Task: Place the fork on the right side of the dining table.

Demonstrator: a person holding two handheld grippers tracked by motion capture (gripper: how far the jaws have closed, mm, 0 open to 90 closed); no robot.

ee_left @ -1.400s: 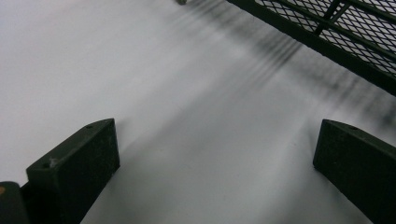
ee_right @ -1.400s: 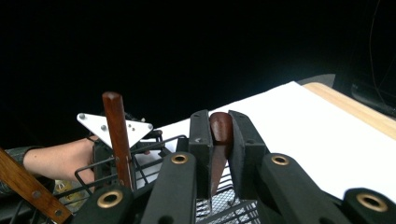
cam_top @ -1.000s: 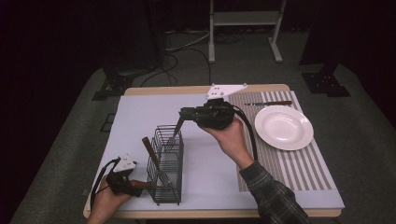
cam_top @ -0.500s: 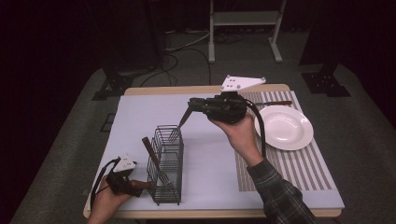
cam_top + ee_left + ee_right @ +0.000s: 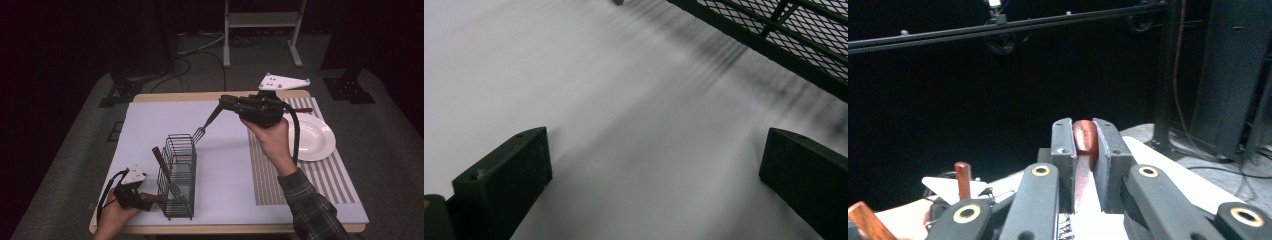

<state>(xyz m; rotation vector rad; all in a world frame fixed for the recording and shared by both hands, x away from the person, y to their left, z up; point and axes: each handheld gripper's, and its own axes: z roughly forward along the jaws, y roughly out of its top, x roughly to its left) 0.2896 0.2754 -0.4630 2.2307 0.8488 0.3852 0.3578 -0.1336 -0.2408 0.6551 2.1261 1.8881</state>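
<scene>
Aloft above the desk point(image 5: 225, 165), your right tool point(image 5: 223, 102) pinches the reddish handle of a fork point(image 5: 204, 127), its tines hanging just over the far end of the wire caddy point(image 5: 178, 175). Your left tool point(image 5: 145, 196) rests low at the desk's near edge beside the caddy, jaws spread wide over bare white surface. One brown-handled utensil point(image 5: 163, 167) leans inside the caddy; a white plate point(image 5: 315, 140) sits on the striped mat point(image 5: 300, 175).

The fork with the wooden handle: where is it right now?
In the high view, the fork hangs tines-down from the right claw, above the wire cutlery basket's far end, left of the white plate.
</scene>
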